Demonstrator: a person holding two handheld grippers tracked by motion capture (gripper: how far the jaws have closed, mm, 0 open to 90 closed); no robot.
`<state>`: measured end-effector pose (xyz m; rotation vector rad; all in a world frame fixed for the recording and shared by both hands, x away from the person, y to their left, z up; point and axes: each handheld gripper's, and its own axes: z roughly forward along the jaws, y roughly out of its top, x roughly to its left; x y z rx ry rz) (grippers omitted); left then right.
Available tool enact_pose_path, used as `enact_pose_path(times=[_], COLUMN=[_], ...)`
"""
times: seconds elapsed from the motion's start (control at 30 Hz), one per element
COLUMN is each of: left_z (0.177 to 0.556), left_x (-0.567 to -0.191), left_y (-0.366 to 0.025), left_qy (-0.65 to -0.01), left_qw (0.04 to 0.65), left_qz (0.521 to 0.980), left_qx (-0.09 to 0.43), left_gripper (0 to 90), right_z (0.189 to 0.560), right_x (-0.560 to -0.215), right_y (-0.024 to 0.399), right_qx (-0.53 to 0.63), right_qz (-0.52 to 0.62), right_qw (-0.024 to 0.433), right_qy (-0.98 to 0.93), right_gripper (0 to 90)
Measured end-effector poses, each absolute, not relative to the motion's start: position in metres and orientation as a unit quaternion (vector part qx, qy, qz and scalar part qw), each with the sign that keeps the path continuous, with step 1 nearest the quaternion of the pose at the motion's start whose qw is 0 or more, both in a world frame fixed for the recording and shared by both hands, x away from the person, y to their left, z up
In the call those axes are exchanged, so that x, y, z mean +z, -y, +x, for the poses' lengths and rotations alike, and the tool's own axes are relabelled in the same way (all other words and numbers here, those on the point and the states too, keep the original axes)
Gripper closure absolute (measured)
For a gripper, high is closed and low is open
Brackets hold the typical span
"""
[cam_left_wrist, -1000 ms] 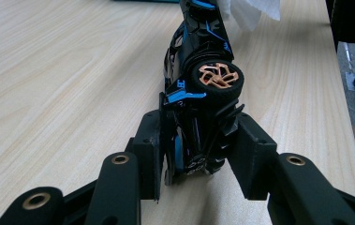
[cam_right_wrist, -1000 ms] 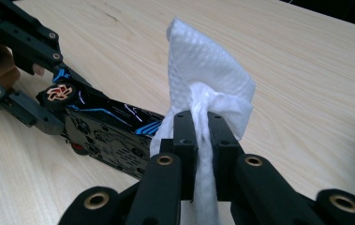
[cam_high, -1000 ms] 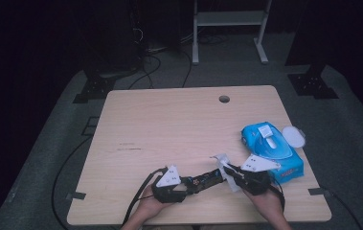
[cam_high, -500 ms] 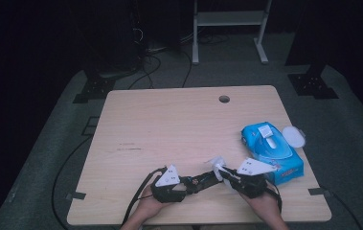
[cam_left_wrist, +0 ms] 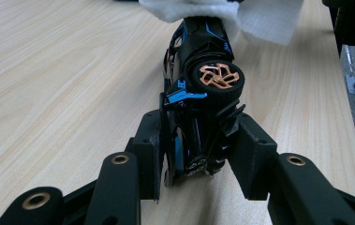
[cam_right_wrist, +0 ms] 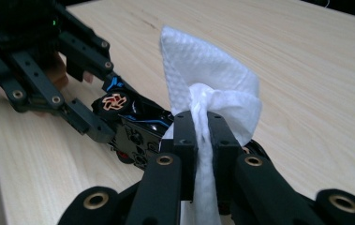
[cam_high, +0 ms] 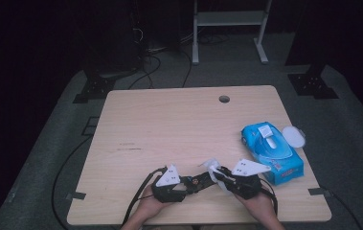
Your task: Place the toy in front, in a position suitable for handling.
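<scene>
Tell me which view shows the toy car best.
The left gripper view: the toy car fills the centre, wheel up, clamped in the left gripper. The right gripper view shows part of it beside the wipe. The high view shows it small.

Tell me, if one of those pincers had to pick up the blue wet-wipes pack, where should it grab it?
Probably across the short width of the blue wet-wipes pack, coming down from above. It lies flat on the table with its long sides free, so the jaws could straddle them. I would grip near the middle, clear of the flipped-open white lid at its far end.
</scene>
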<state>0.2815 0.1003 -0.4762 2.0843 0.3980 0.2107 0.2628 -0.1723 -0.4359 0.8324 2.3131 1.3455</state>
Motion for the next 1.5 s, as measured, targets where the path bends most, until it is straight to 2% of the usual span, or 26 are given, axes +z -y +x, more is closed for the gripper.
enact_pose_path(times=[0.17,0.27,0.43,0.5,0.7,0.8,0.97,1.1,1.2,1.37,1.5], left_z=[0.281,0.281,0.282,0.281,0.281,0.281,0.281,0.281,0.281,0.282,0.282], left_x=[-0.476,-0.476,-0.477,-0.477,-0.477,-0.477,-0.477,-0.477,-0.477,-0.477,-0.478], left_y=[-0.1,-0.1,-0.101,-0.1,-0.1,-0.099,-0.099,-0.099,-0.099,-0.099,-0.097], left_qy=[-0.164,-0.163,-0.164,-0.164,-0.163,-0.165,-0.164,-0.163,-0.162,-0.159,-0.16], left_qw=[0.484,0.484,0.485,0.485,0.487,0.486,0.486,0.488,0.488,0.486,0.49], left_qz=[0.855,0.856,0.855,0.855,0.854,0.854,0.854,0.853,0.854,0.855,0.853], left_qx=[0.085,0.087,0.085,0.086,0.085,0.084,0.084,0.084,0.083,0.084,0.082], left_gripper=[58.3,58.3,58.2,58.2,58.1,58.1,58.1,58.2,58.2,58.2,58.2], right_z=[0.269,0.273,0.265,0.265,0.27,0.273,0.268,0.264,0.265,0.273,0.269], right_x=[-0.434,-0.434,-0.435,-0.435,-0.434,-0.436,-0.435,-0.433,-0.433,-0.432,-0.429], right_y=[0.184,0.193,0.172,0.171,0.179,0.188,0.175,0.167,0.165,0.186,0.182], right_qx=[0.455,0.459,0.465,0.48,0.459,0.462,0.467,0.49,0.486,0.479,0.493], right_qz=[0.316,0.339,0.308,0.297,0.312,0.331,0.315,0.293,0.286,0.332,0.325], right_qw=[0.196,0.188,0.194,0.171,0.195,0.185,0.185,0.158,0.169,0.178,0.162], right_qy=[-0.809,-0.799,-0.807,-0.808,-0.809,-0.802,-0.805,-0.806,-0.808,-0.793,-0.791], right_gripper=[83.7,83.8,83.4,83.5,83.7,83.7,83.6,83.6,83.6,83.7,83.6])
